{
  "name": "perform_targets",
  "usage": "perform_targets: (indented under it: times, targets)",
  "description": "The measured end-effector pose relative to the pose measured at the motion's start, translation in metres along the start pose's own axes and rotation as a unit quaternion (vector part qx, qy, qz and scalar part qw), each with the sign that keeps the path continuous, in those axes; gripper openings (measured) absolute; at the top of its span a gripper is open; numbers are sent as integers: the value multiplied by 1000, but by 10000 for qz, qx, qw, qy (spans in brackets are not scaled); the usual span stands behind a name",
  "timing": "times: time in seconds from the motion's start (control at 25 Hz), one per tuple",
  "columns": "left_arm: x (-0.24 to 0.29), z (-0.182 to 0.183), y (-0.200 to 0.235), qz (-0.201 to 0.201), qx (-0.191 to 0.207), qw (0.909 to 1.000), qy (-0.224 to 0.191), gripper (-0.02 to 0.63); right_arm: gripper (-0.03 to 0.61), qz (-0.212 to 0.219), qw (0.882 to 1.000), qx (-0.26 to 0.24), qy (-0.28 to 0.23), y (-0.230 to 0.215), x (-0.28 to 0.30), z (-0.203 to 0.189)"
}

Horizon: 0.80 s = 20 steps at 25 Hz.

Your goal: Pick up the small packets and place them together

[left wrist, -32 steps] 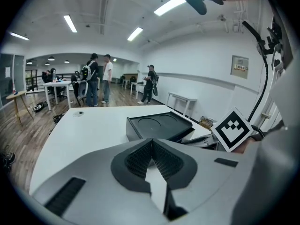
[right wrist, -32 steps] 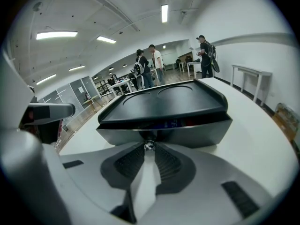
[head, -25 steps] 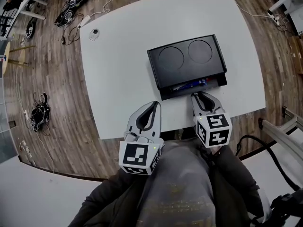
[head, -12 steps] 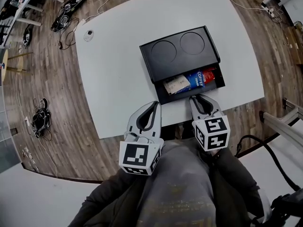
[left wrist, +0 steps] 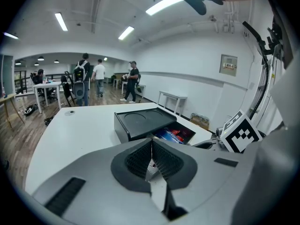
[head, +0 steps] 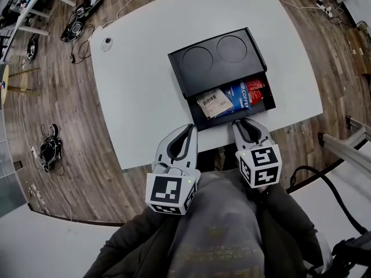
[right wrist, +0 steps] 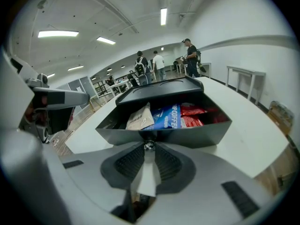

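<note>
Three packets (head: 231, 97), beige, blue and red, lie side by side in drawer (head: 262, 104) of black box (head: 214, 57) on white table (head: 139, 86). Drawer now further out than second ago. Right gripper (head: 244, 121) clamped on what looks like drawer knob (right wrist: 149, 146). Left gripper (head: 188, 127) closed, empty, at table edge.
</note>
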<state>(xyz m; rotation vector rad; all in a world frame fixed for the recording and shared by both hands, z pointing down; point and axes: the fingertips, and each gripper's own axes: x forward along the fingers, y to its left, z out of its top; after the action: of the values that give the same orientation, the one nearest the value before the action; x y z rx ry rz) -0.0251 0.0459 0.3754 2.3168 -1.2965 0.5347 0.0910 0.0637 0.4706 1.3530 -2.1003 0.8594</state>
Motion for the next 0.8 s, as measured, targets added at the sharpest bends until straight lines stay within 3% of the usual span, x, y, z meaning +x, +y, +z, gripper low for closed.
perform_targets:
  times: [0.8]
  targets:
    - [-2, -1, -6, -154, 73, 9999, 17, 6, 76, -47, 10000, -13, -18, 3, -5, -12]
